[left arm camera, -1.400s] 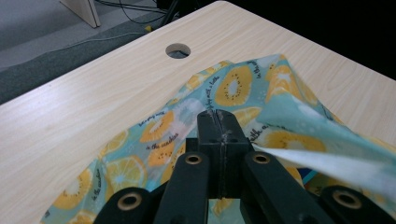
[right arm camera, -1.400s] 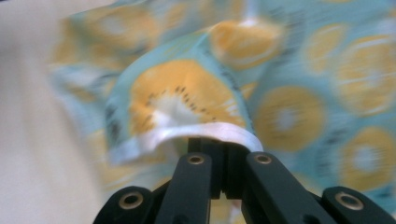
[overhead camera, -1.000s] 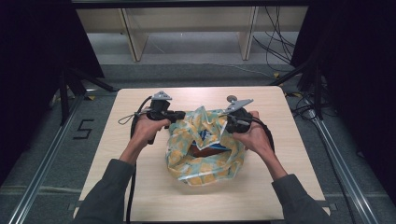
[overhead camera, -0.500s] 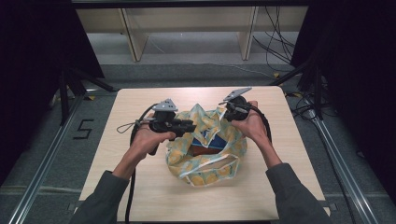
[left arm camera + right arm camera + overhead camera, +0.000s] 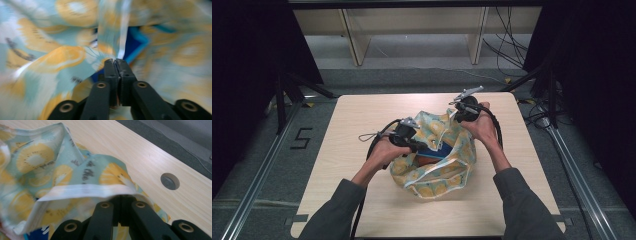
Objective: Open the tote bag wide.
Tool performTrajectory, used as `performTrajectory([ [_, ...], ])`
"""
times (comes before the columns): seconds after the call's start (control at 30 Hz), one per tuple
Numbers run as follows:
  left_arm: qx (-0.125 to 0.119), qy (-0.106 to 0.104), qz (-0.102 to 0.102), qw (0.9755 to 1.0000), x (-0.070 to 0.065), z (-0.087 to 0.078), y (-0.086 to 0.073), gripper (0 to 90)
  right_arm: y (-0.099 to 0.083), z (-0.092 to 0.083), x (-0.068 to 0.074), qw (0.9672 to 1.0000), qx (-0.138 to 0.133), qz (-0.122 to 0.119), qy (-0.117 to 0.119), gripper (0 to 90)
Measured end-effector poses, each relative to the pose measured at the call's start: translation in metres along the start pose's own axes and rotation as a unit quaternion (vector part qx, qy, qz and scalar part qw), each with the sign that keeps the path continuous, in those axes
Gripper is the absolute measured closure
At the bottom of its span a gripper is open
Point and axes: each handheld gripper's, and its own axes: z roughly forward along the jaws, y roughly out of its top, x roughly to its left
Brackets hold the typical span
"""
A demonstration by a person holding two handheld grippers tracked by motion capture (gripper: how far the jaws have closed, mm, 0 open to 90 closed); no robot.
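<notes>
Right at the middle of the table point(image 5: 342, 150) sits a cloth bag point(image 5: 437, 170) printed with yellow citrus slices on pale blue, trimmed in white, and everything else is placed from it. Its mouth gapes upward, and inside it a dark blue item point(image 5: 432, 151) shows, with a patch of red beside it; what it is cannot be told. The left gripper point(image 5: 412, 145) is at the bag's near-left rim, its jaws having just been closing; in the left gripper view they stand pressed together with a thin fold of the bag's fabric point(image 5: 75, 57) caught at the tips, though blur makes the pinch hard to judge fully. The right gripper point(image 5: 460, 114) is at the bag's far-right corner, lifted a little above the tabletop, and its jaws are clamped on the white hem point(image 5: 85, 191), which drapes over the closed tips in the right gripper view. Beyond the bag on that side, a round grey plug point(image 5: 170, 181) sits flush in the wooden top, well apart from the cloth.
</notes>
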Motion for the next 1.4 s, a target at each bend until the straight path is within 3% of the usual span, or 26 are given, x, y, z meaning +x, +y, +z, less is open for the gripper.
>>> performTrajectory([
  [0.03,0.009,0.002,0.003,0.9999,0.004,0.007,0.004,89.4,0.0,0.001,0.001,0.9999,0.005,0.013,0.001,90.0],
  [0.07,0.015,0.002,-0.001,0.9999,0.006,0.014,0.009,89.4,-0.001,0.005,0.0,1.0,0.001,0.004,0.0,90.0],
  [0.13,0.026,0.026,-0.001,0.9993,0.012,0.027,0.017,89.5,-0.002,0.008,0.002,0.9999,0.003,0.01,0.001,90.0],
  [0.23,0.017,0.055,-0.024,0.998,0.029,0.038,0.03,89.6,-0.002,0.01,0.006,0.9999,0.006,-0.011,0.002,90.0],
  [0.27,0.007,0.069,-0.044,0.9966,0.035,0.041,0.034,89.6,-0.002,0.006,0.008,0.9998,0.015,-0.013,0.011,90.0],
  [0.3,0.004,0.081,-0.052,0.9954,0.042,0.042,0.036,89.6,-0.002,0.005,0.012,0.9998,0.003,-0.015,0.013,90.0],
  [0.33,0.0,0.078,-0.068,0.9946,0.049,0.044,0.038,89.6,-0.002,0.003,0.016,0.9996,0.005,-0.023,0.017,90.0],
  [0.43,-0.001,0.099,-0.088,0.9912,0.063,0.046,0.04,89.6,-0.003,-0.005,0.032,0.9974,0.009,-0.038,0.061,90.0],
  [0.5,0.001,0.107,-0.106,0.9886,0.072,0.045,0.037,89.6,-0.006,0.0,0.046,0.9924,0.028,-0.069,0.099,90.0],
  [0.53,0.004,0.108,-0.116,0.9873,0.076,0.044,0.034,89.6,-0.006,0.003,0.05,0.9903,0.049,-0.08,0.103,90.0],
  [0.6,0.005,0.115,-0.123,0.9857,0.082,0.042,0.027,89.6,-0.011,0.019,0.057,0.9855,0.095,-0.097,0.101,90.0],
  [0.67,0.001,0.117,-0.133,0.9842,0.088,0.041,0.018,89.7,-0.013,0.032,0.054,0.9836,0.104,-0.112,0.095,90.0],
  [0.7,-0.003,0.114,-0.143,0.983,0.09,0.04,0.013,89.6,-0.014,0.037,0.052,0.9852,0.11,-0.101,0.084,90.0],
  [0.73,-0.007,0.111,-0.144,0.9832,0.093,0.037,0.01,89.6,-0.012,0.04,0.047,0.9864,0.108,-0.105,0.065,90.0],
  [0.87,-0.015,0.122,-0.149,0.9812,0.097,0.027,0.001,89.6,-0.001,0.043,0.02,0.9938,0.087,-0.068,0.012,90.0],
  [0.97,-0.021,0.126,-0.139,0.982,0.093,0.019,0.001,89.5,0.006,0.05,-0.005,0.9944,0.093,-0.041,-0.032,90.0],
  [1.03,-0.034,0.121,-0.13,0.9835,0.086,0.01,0.002,89.0,0.005,0.057,-0.015,0.9938,0.099,-0.028,-0.041,90.0],
  [1.13,-0.066,0.095,-0.096,0.9886,0.064,-0.006,0.009,88.5,0.001,0.07,-0.028,0.9913,0.116,-0.017,-0.06,90.0],
  [1.17,-0.07,0.076,-0.084,0.9912,0.055,-0.009,0.011,88.3,-0.001,0.074,-0.031,0.9902,0.123,-0.012,-0.065,90.0],
  [1.23,-0.058,0.043,-0.056,0.9958,0.033,-0.008,0.015,87.8,-0.008,0.082,-0.038,0.988,0.139,-0.002,-0.069,90.0],
  [1.3,-0.022,0.011,-0.026,0.9994,0.025,-0.001,0.015,87.3,-0.013,0.087,-0.041,0.9871,0.146,0.004,-0.065,90.0],
  [1.4,-0.007,-0.004,-0.022,0.9997,0.023,0.019,0.013,87.3,-0.011,0.082,-0.041,0.9878,0.141,-0.005,-0.065,90.0],
])
